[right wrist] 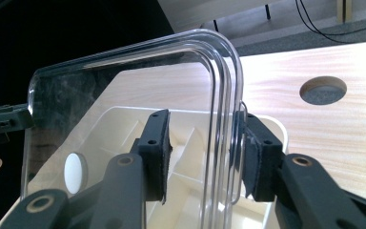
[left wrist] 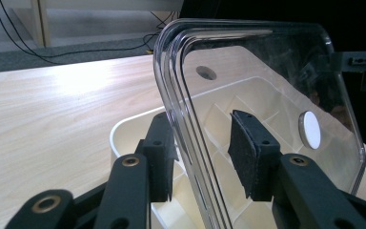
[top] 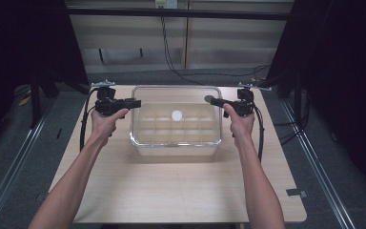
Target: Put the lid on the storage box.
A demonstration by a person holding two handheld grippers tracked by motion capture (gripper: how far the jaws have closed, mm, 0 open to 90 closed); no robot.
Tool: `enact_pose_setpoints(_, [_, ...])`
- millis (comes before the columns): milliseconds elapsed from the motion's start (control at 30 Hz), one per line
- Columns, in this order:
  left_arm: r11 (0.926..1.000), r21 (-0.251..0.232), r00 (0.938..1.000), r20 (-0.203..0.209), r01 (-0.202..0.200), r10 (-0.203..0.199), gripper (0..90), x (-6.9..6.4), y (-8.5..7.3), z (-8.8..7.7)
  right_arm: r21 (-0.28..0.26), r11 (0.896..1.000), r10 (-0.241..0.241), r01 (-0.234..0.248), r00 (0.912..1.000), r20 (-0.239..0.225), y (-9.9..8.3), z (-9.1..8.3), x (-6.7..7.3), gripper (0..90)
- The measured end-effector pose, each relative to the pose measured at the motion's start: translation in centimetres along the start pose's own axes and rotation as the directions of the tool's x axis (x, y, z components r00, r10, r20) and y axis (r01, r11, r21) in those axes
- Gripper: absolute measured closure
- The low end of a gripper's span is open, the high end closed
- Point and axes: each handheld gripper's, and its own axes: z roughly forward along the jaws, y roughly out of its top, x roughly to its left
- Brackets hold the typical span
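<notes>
High overhead view facing forward; two close gripper views sharing the clear lid (left wrist: 267, 90).

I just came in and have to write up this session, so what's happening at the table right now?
A person holds the clear lid of a white divided box by its two short edges, the left gripper on one edge and the right gripper on the other. In each gripper view the lid's rim runs between the jaws, one pad at the rim and a gap at the other. The lid sits over the box on the wooden table.
</notes>
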Motion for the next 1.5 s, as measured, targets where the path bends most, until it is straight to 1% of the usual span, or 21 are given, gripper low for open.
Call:
enact_pose_setpoints(33, [1.0,0.003,1.0,0.0,0.001,-0.001,61.1,0.1,-0.1,0.1,0.001,1.0,0.006,-0.006,1.0,0.003,-0.1,0.1,-0.1,58.9])
enact_pose_setpoints(67, [0.9999,0.005,0.9999,0.0,0.01,-0.01,60.7,0.1,-0.1,0.3,0.001,1.0,0.008,-0.008,1.0,0.004,-0.1,0.3,-0.2,58.7])
enact_pose_setpoints(167, [0.9995,0.032,1.0,-0.005,-0.006,0.006,58.6,0.3,-0.4,0.6,-0.001,1.0,0.017,-0.017,0.9998,0.01,-0.3,0.7,-0.5,58.4])
enact_pose_setpoints(267, [0.9993,0.039,1.0,-0.001,0.002,-0.002,57.9,0.5,-0.6,0.8,0.004,1.0,0.02,-0.02,0.9995,0.022,-0.4,0.9,-0.6,58.0])
enact_pose_setpoints(333, [0.9992,0.039,1.0,-0.003,0.005,-0.005,57.0,0.6,-0.9,1.0,0.006,1.0,0.02,-0.02,0.9994,0.027,-0.5,1.1,-0.7,57.7])
enact_pose_setpoints(367, [0.9992,0.037,0.9999,-0.004,0.013,-0.013,57.0,0.6,-1.0,1.0,0.007,1.0,0.021,-0.022,0.9993,0.032,-0.6,1.2,-0.7,57.5])
enact_pose_setpoints(433, [0.9989,0.045,0.9999,-0.006,0.013,-0.013,56.7,0.8,-1.2,1.2,0.009,1.0,0.02,-0.02,0.999,0.039,-0.6,1.5,-0.9,56.9])
enact_pose_setpoints(467, [0.999,0.04,0.9998,-0.009,0.02,-0.019,56.6,0.8,-1.3,1.2,0.014,1.0,0.021,-0.022,0.9988,0.044,-0.7,1.5,-0.9,56.6])
enact_pose_setpoints(567, [0.9983,0.055,0.9998,-0.011,0.02,-0.019,55.8,0.9,-1.4,1.4,0.017,1.0,0.019,-0.02,0.9982,0.056,-0.8,1.9,-1.0,55.6])
enact_pose_setpoints(667, [0.9973,0.072,0.9998,-0.009,0.017,-0.016,55.5,1.2,-1.4,1.6,0.024,0.999,0.027,-0.028,0.9977,0.062,-1.0,2.1,-1.2,55.3])
enact_pose_setpoints(767, [0.9956,0.091,0.9994,-0.024,0.025,-0.023,55.4,1.4,-1.8,1.8,0.035,0.999,0.026,-0.029,0.9965,0.079,-1.1,2.5,-1.3,54.5])
enact_pose_setpoints(867, [0.9951,0.088,0.9989,-0.014,0.046,-0.045,55.1,1.8,-2.3,2.1,0.041,0.999,0.029,-0.033,0.9956,0.089,-1.3,2.8,-1.5,53.9])
enact_pose_setpoints(967, [0.9943,0.09,0.9984,-0.011,0.056,-0.055,54.7,2.0,-2.7,2.3,0.046,0.998,0.034,-0.038,0.9953,0.091,-1.6,3.1,-1.8,53.5])
enact_pose_setpoints(1133, [0.9925,0.106,0.998,-0.023,0.062,-0.06,53.7,2.2,-3.0,2.6,0.058,0.998,0.027,-0.035,0.9916,0.127,-2.2,3.8,-2.0,50.1])
enact_pose_setpoints(1200, [0.9914,0.117,0.998,-0.026,0.06,-0.057,53.3,2.3,-3.2,2.7,0.052,0.998,0.023,-0.03,0.9902,0.138,-2.4,3.9,-1.9,49.8])
enact_pose_setpoints(1233, [0.9903,0.123,0.9979,-0.019,0.065,-0.063,53.2,2.4,-3.3,2.7,0.05,0.998,0.017,-0.024,0.9892,0.145,-2.5,3.9,-1.9,49.5])
enact_pose_setpoints(1300, [0.9906,0.117,0.9974,-0.022,0.07,-0.068,53.3,2.4,-3.4,2.8,0.05,0.999,0.003,-0.011,0.9872,0.159,-2.5,3.9,-1.8,49.1])
enact_pose_setpoints(1367, [0.9897,0.12,0.9969,-0.02,0.078,-0.076,52.9,2.5,-3.5,2.9,0.046,0.999,0.002,-0.01,0.986,0.167,-2.6,3.9,-1.7,48.8])
enact_pose_setpoints(1400, [0.9893,0.123,0.9969,-0.019,0.078,-0.076,52.9,2.5,-3.6,3.0,0.049,0.999,-0.005,-0.004,0.9848,0.174,-2.6,3.9,-1.7,48.3])
enact_pose_setpoints(1433, [0.9893,0.122,0.9968,-0.019,0.079,-0.077,52.9,2.5,-3.6,3.0,0.063,0.998,-0.008,-0.004,0.9822,0.188,-2.7,4.0,-1.6,48.3])
enact_pose_setpoints(1500, [0.9879,0.128,0.9962,-0.022,0.086,-0.084,52.3,2.4,-3.8,3.1,0.079,0.997,-0.032,0.015,0.9756,0.217,-2.9,4.1,-1.6,48.2])
